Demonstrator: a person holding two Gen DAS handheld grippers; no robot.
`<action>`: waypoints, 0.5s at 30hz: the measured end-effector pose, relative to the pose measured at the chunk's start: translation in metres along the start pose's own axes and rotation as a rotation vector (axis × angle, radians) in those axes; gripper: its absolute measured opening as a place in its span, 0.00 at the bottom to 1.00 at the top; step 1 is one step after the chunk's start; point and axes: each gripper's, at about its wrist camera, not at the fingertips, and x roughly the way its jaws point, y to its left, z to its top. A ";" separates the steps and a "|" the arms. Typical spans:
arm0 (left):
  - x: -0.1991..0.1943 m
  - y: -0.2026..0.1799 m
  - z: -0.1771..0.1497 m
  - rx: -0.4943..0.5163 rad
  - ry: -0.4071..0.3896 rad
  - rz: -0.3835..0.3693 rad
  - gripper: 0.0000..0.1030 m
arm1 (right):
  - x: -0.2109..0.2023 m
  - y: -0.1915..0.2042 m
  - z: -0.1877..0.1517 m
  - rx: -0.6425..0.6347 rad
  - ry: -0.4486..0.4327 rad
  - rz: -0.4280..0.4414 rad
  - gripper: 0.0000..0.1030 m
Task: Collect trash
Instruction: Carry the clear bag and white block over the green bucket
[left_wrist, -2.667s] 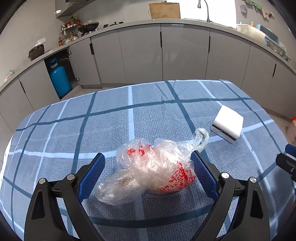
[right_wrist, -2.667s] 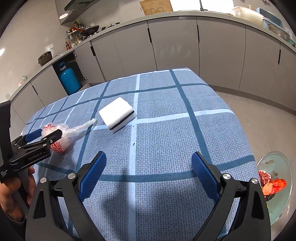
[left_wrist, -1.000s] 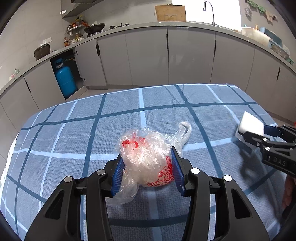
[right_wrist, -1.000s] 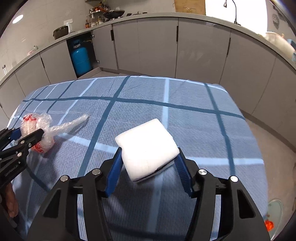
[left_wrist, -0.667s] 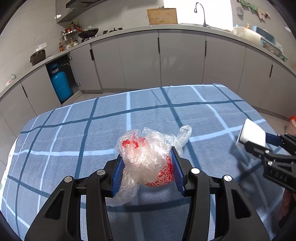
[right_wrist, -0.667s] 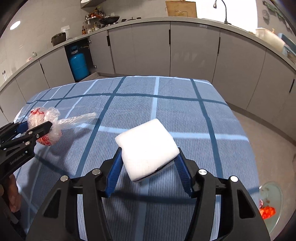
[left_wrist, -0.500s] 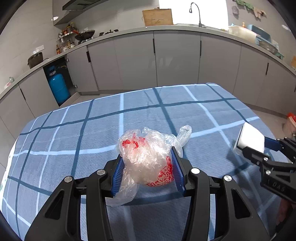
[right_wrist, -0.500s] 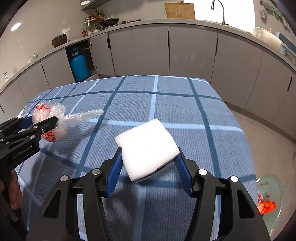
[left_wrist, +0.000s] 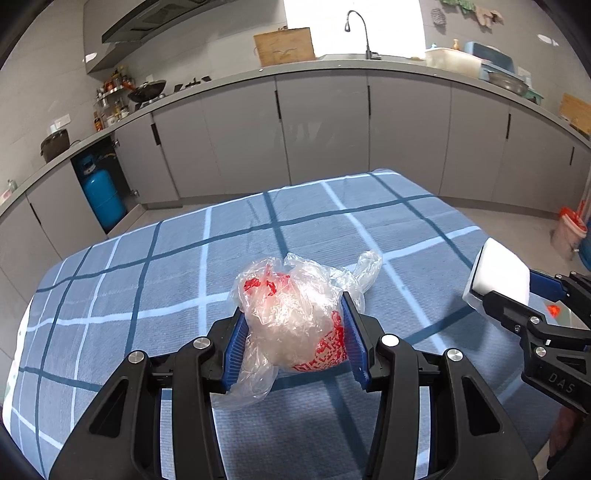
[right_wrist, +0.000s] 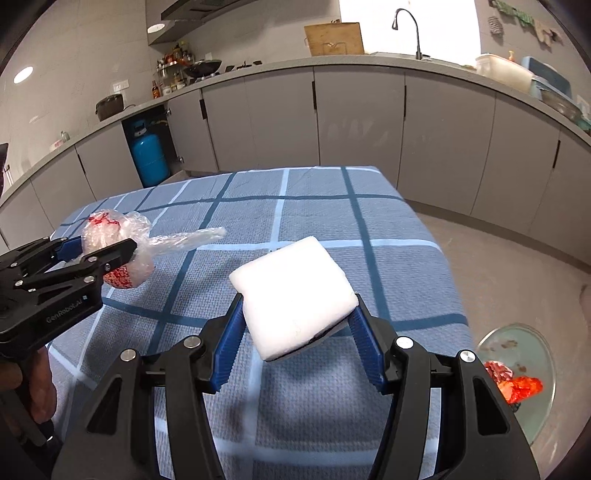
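The left gripper (left_wrist: 295, 339) is clamped on a crumpled clear bag (left_wrist: 291, 314) with red print, its blue pads pressed into both sides; a loose tail of the bag sticks out ahead and a flap hangs below. The bag is held above the blue checked tablecloth (left_wrist: 147, 295), clear of it. The right gripper (right_wrist: 295, 332) is clamped on a white sponge (right_wrist: 291, 291), tilted, with a thin dark layer showing under its near edge, also off the cloth.

Each gripper shows at the edge of the other's view, side by side and apart, with nothing between them. The cloth under both is bare.

On the floor past the table's right edge sits a glass bowl (right_wrist: 524, 369) holding red scraps. Farther back on the floor, in the left view, stands a small bin (left_wrist: 569, 232) with a red liner. Grey cabinets (left_wrist: 325, 129) ring the room, and a blue gas cylinder (left_wrist: 103, 195) stands in an open bay.
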 end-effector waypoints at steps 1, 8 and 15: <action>-0.001 -0.003 0.000 0.006 -0.003 -0.003 0.46 | -0.003 -0.002 -0.001 0.004 -0.003 -0.002 0.55; -0.010 -0.025 0.006 0.044 -0.022 -0.028 0.46 | -0.021 -0.019 -0.009 0.038 -0.023 -0.023 0.55; -0.019 -0.053 0.012 0.090 -0.043 -0.070 0.46 | -0.039 -0.036 -0.012 0.071 -0.050 -0.051 0.55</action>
